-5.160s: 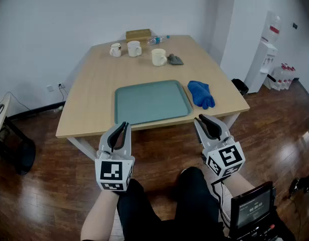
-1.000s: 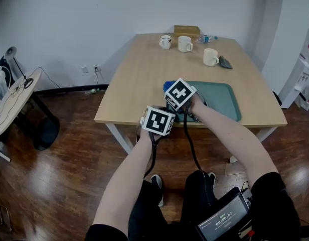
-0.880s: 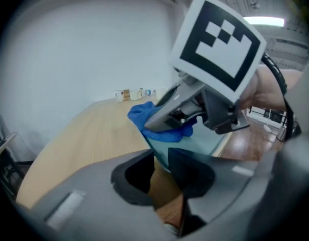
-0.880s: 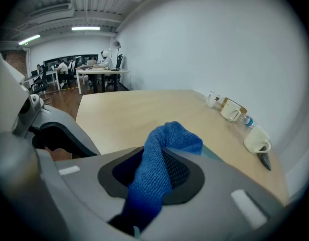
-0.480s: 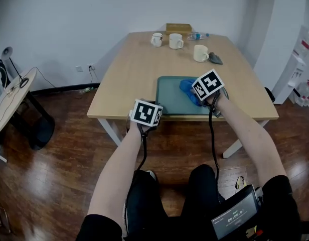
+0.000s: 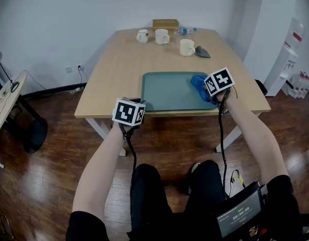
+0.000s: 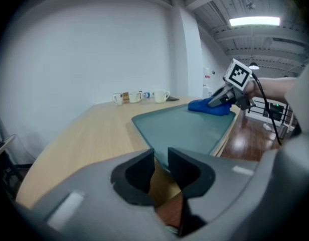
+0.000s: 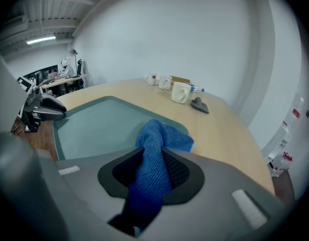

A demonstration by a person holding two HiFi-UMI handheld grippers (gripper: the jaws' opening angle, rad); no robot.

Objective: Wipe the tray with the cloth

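Since the blue cloth [image 8: 159,137] is soft, light and limp, it is best taken by a gathered fold rather than by an edge. The right hand-held gripper [image 8: 155,159] has it that way: jaws clamped on a bunched ridge of the weave, with the free end spilling forward past the tips. That loose end lies on the teal tray [image 6: 167,92], at its right side close to the rim, towards the far right corner in the head view. A grip this deep in the fabric looks secure. My guess is that the nap will drag well over the smooth tray floor without pulling out. A limp cloth can fold under itself, though, and wipe with a smaller patch than intended, so pressing the tips low would help.

The tray looks stiff, thin-walled and light, with a slick surface, so it would likely skate across the wooden desk [image 6: 114,64] under a sideways stroke. Its raised rim is the natural place to hold it. The left hand-held gripper [image 7: 161,157] sits at the near left corner, its jaws drawn to a narrow slit with the corner of the rim running into it. They appear pinched on that rim, steadying the tray.
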